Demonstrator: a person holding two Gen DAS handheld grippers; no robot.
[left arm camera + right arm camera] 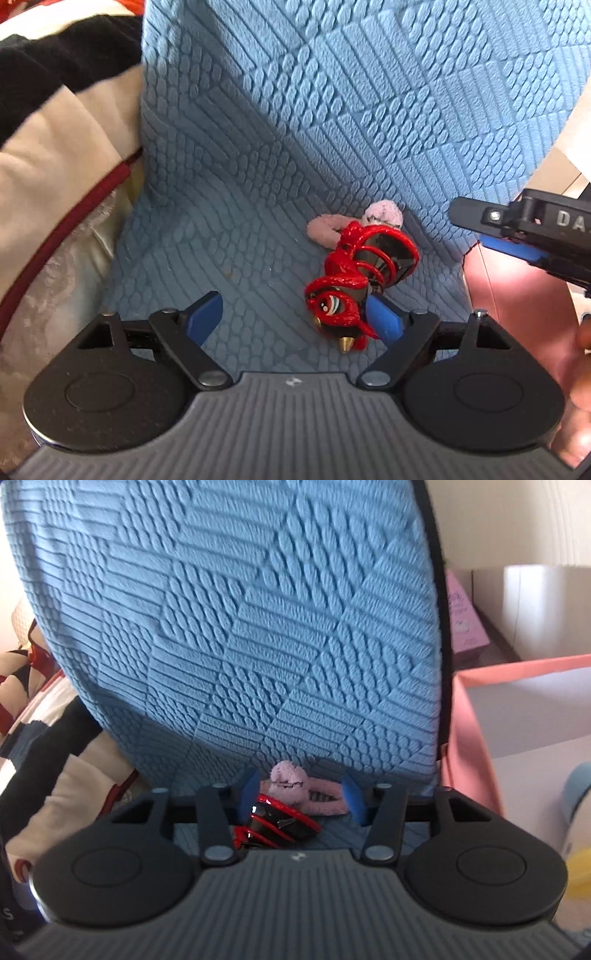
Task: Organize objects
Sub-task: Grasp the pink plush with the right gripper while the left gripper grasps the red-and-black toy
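A red and black figurine (360, 273) with a brass tip lies on the blue textured seat cushion (295, 129), on top of a pink fuzzy hair clip (332, 229). My left gripper (295, 317) is open just in front of it, and its right fingertip (384, 317) sits beside the figurine's lower end. My right gripper (301, 794) is open, and both the figurine (280, 825) and the pink clip (306, 792) lie between its fingers. The right gripper also shows at the right edge of the left wrist view (517, 229).
The blue chair backrest (240, 627) rises behind the objects. A pink box (480, 738) stands to the right, with a small pink carton (465, 620) behind it. Cream, black and red cloth (55, 147) is piled to the left.
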